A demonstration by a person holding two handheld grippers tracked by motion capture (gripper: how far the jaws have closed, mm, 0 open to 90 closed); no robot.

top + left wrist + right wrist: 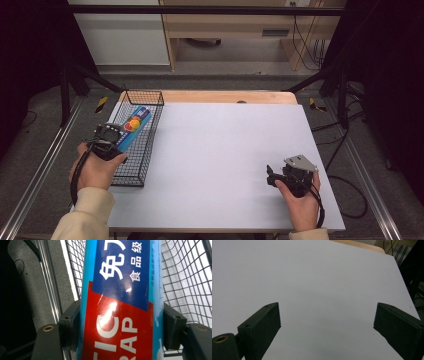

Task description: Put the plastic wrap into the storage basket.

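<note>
Left gripper (116,142), left of frame in the high view: jaws closed against both long sides of a plastic wrap box (133,127), a long, narrow blue carton with a red panel and white lettering. In the left gripper view the box (120,302) runs up the middle of the frame, each jaw pad pressed flat on a side wall near its lower end.

Location: the box sits over the black wire basket (150,145) at the left edge of the white table (225,150), its far end pointing to the upper part of the basket. Whether it rests on the mesh floor or is held slightly clear, I cannot tell.

Right gripper (271,176), lower right of the high view: jaws spread wide, holding nothing, over bare table.

Handling estimate: light thin card around a roll, probably stiff lengthwise but the walls may dent under a hard squeeze. The glossy printed surface looks slippery. The hold is near one end, so the far end would tend to droop or swing; a grip nearer mid-length would balance better.
</note>
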